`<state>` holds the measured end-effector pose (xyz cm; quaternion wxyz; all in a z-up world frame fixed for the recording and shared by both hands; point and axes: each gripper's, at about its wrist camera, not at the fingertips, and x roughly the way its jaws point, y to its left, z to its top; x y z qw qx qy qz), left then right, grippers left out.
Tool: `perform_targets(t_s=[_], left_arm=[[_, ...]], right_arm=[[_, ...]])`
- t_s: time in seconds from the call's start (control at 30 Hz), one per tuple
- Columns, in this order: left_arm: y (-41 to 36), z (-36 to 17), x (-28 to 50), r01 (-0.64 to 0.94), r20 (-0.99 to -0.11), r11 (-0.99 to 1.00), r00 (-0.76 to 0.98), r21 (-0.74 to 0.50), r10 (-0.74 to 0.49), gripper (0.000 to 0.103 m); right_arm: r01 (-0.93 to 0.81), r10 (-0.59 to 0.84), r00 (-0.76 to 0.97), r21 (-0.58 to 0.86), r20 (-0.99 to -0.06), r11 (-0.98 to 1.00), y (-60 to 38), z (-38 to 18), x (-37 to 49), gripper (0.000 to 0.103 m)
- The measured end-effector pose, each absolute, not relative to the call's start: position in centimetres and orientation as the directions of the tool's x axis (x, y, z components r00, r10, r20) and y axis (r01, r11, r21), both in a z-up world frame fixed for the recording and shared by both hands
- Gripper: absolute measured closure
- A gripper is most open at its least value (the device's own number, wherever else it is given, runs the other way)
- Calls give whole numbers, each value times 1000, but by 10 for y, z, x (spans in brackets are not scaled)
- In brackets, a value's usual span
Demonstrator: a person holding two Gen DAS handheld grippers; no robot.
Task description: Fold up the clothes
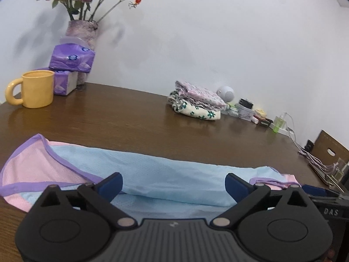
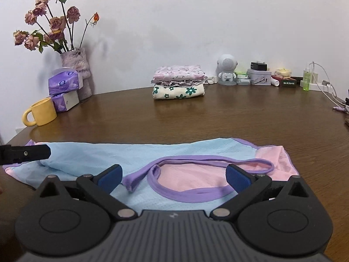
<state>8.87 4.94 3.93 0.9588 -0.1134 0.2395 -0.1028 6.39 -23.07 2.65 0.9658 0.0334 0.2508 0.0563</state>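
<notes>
Ahead of me the wooden table [image 2: 218,118] lay bare past the blue-and-pink garment [image 2: 91,155]; folded clothes [image 2: 178,83], yellow mug [image 2: 41,113] and tissue packs [image 2: 64,87] crowded its far edge.

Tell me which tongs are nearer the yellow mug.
Left. The left tongs sit open over the garment's mug-side end; the right tongs sit open over its other end, farther from the yellow mug.

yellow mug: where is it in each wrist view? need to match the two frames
Left wrist: yellow mug at far left, mid-height, handle toward the picture's left edge.
Right wrist: yellow mug at left, mid-height, smaller, handle to the left.
Shared landmark: the purple tissue packs stacked just behind it, before the flower vase.
</notes>
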Motion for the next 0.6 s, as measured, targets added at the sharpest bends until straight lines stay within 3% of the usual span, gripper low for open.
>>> perform_targets(t_s=[0.3, 0.6], left_arm=[[30, 38, 84, 86, -460, 974, 871, -210, -176, 2], [25, 31, 86, 90, -494, 961, 843, -262, -214, 3]], right_arm=[[-77, 115, 836, 93, -537, 993, -241, 17, 63, 0], [-60, 104, 837, 99, -538, 993, -245, 12, 59, 0]])
